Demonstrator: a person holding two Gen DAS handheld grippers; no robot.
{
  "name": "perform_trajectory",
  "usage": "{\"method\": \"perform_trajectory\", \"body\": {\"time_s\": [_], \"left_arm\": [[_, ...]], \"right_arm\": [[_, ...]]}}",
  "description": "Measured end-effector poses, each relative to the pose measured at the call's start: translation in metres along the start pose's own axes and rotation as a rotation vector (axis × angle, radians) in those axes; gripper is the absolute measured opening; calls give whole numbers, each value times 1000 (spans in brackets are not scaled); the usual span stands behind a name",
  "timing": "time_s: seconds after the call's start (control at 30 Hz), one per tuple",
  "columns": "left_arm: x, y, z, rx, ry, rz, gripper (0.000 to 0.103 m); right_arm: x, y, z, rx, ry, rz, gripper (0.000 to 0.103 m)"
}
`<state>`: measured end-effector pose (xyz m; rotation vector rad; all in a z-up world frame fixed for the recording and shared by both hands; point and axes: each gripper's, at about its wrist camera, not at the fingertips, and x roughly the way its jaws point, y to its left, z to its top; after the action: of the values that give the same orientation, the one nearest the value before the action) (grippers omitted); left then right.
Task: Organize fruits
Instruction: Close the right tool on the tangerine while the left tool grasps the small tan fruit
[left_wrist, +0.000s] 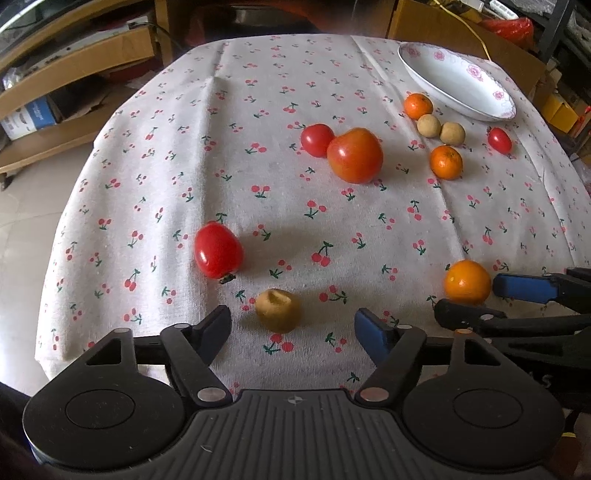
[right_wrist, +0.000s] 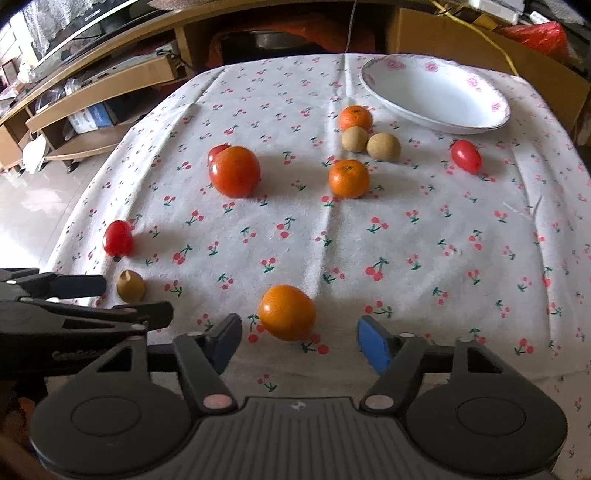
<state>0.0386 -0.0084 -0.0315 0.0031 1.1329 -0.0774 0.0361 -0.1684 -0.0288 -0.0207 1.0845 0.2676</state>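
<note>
You are working over a table (left_wrist: 155, 192) that is wearing a white cloth printed with cherries. At its far right corner a white plate (right_wrist: 436, 92) with pink flowers on the rim is sitting with nothing in it. Your left hand-held gripper (left_wrist: 291, 326) is hovering low at the near edge with its jaws spread wide, and a dented tan fruit (left_wrist: 277, 310) is lying on the cloth just ahead, between the fingertips, apart from both. Your right hand-held gripper (right_wrist: 299, 336) is likewise standing wide open, with a near orange (right_wrist: 287, 312) lying between its fingers; whether the left finger is touching it is hard to tell from this angle.

Further out, a big tomato (left_wrist: 354, 155) is sitting near the middle of the table, with a smaller tomato (left_wrist: 317, 140) touching its far left side. A red plum tomato (left_wrist: 218, 251) is lying on the near left, its stem end pointing toward you. Toward the plate, two small mandarins (right_wrist: 349, 178) are resting on either side of a pair of tan round fruits (right_wrist: 383, 147) that are touching one another. A small cherry tomato (right_wrist: 466, 156) is lying alone on the right, just in front of the plate.
</note>
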Motion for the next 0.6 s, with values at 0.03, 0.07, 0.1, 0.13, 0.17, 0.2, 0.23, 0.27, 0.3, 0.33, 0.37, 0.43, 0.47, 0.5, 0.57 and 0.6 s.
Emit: {"method": "perform_trajectory", "body": {"time_s": [0.03,0.07,0.1,0.13,0.17,0.2,0.23,0.27,0.3,0.33,0.37,0.43,0.47,0.5,0.57,0.6], "left_arm": [[1,-1,0,4,4,1,77],[2,-1,1,5,7,-1,76],[3,-1,1,4,8,-2,76],[3,-1,1,3,9,-1,76],[3,-2,2,5,8,2,76],[3,-3,2,8,7,2,76],[3,-3,2,10,7,1,75],[4,-4,2,14,7,0,74],[4,-4,3,15,6,-2,73],[4,-4,3,16,4,-2,71],[3,-3,4,17,1,-6,70],[3,-3,5,15,-2,-15,67],[3,-2,5,12,-3,-22,65],[3,-2,6,9,-3,-30,62],[3,-1,7,5,-4,-33,60],[4,-1,7,4,-5,-32,59]], "right_arm": [[2,1,0,-8,7,3,57],[3,2,0,-15,12,6,57],[4,3,0,-25,10,2,56],[5,4,1,-37,9,-1,55],[5,4,1,-45,9,-1,54],[5,4,2,-48,9,4,53],[5,4,2,-51,10,5,52],[6,4,3,-57,10,6,50],[6,5,4,-61,10,4,47],[6,4,4,-63,11,1,45],[6,3,5,-62,11,1,40],[5,0,7,-53,13,10,35],[5,-1,7,-50,14,17,34],[5,-2,8,-45,15,22,32],[5,-5,8,-32,17,36,30],[4,-6,8,-29,16,42,29]]}}
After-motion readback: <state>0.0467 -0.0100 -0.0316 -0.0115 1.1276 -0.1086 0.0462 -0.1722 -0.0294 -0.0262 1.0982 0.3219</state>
